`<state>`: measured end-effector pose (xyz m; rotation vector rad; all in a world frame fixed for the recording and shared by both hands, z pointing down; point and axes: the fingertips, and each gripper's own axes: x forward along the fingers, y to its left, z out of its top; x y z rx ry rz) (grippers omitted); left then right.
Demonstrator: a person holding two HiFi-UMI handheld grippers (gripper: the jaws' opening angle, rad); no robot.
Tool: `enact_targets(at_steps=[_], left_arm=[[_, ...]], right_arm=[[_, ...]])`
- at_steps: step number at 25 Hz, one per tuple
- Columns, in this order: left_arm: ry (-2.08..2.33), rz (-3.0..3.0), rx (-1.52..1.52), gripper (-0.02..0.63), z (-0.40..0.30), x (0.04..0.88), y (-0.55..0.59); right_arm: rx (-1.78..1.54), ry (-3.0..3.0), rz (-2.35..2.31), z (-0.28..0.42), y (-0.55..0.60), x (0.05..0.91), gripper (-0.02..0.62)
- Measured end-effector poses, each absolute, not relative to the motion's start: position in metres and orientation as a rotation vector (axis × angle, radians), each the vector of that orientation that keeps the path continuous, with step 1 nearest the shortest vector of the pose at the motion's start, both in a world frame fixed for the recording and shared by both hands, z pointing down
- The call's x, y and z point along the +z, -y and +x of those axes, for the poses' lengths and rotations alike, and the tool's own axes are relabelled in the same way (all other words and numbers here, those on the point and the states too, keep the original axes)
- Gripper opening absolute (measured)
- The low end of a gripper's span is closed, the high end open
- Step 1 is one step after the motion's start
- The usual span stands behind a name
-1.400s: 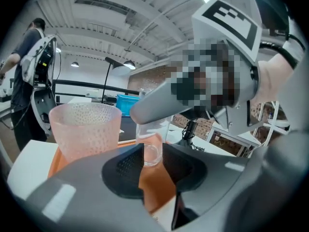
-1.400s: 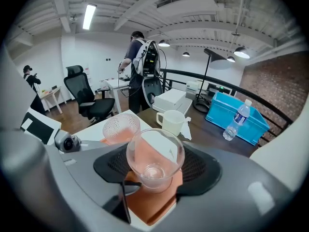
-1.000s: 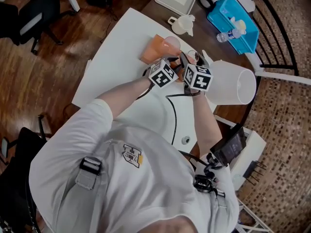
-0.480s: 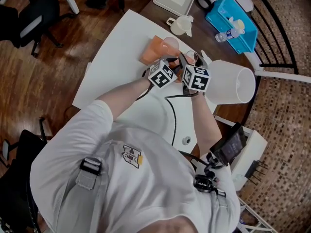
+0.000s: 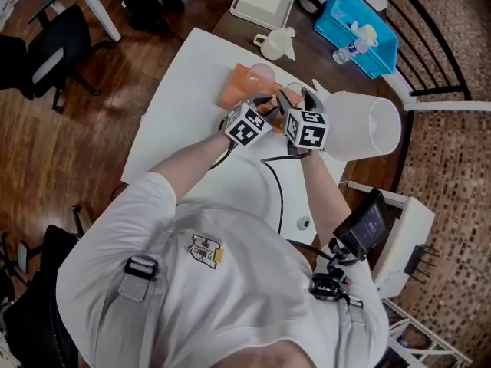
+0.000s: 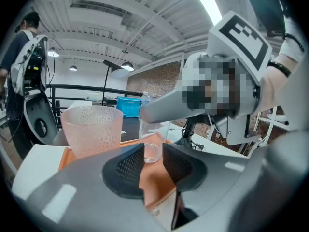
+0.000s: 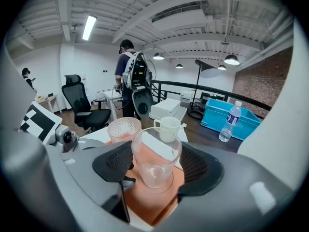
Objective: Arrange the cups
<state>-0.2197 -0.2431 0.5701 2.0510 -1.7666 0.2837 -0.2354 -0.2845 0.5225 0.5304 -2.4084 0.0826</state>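
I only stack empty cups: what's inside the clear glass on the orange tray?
Nothing visible: the clear glass looks empty, the orange tray showing through its base. Nothing covers its inside; a clear film couldn't be told.

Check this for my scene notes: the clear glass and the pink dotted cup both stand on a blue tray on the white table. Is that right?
Not quite: the tray is orange, not blue. The right gripper view shows the clear glass and the pink dotted cup both standing on an orange tray on the white table. The blue thing farther back is a bin.
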Motion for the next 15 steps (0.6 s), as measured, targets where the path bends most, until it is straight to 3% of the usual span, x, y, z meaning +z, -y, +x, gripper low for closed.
enact_targets(at_steps=[15], left_arm=[[1.747, 2.038, 0.287, 0.095, -0.192, 0.571, 0.166]], right_arm=[[0.134, 2.539, 0.603, -0.197, 0.258, 0.507, 0.288]])
